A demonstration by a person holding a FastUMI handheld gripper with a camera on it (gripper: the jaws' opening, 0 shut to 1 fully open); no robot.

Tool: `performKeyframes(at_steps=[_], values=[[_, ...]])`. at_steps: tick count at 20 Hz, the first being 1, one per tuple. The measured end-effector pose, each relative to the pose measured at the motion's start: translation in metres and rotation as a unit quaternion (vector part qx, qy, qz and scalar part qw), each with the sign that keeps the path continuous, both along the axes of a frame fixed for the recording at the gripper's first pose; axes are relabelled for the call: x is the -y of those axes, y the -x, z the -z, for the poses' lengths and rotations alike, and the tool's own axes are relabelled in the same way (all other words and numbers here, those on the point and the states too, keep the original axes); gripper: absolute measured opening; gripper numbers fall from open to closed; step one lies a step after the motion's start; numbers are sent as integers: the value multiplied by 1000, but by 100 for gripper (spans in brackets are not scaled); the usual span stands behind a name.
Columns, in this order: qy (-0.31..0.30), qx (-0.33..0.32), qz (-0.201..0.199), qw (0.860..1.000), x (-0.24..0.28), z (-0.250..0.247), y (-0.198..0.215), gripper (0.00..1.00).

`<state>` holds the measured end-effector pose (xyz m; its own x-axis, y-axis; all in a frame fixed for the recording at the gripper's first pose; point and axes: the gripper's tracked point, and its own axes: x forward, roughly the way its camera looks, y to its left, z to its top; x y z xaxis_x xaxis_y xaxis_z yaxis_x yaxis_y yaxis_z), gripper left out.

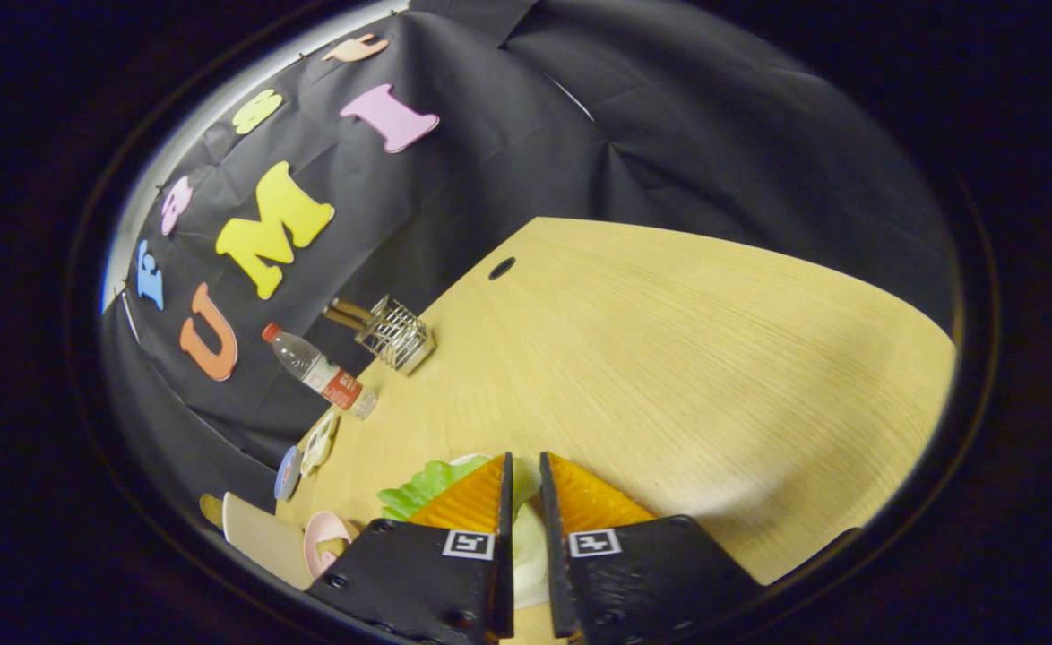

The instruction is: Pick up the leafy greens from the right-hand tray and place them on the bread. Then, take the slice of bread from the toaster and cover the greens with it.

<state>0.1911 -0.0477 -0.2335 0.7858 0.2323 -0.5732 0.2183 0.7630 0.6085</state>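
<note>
While I carry the leafy greens in my hand-held gripper, it's tilted over the worktop.
Fingers narrow, pinching the leaf betw. them so it won't drop; leaf fans out left of tips. Bottle & wire rack sit well beyond by booth wall. Bread, toaster: can't tell where.
</note>
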Motion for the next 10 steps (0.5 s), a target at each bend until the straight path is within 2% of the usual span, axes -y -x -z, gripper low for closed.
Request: performKeyframes(at_steps=[2,5,10], values=[[8,6,-6,1000,1,-3,1,1],[8,24,-14,1000,-1,-18,4,0],[-28,62,-16,998,-17,-59,14,0]])
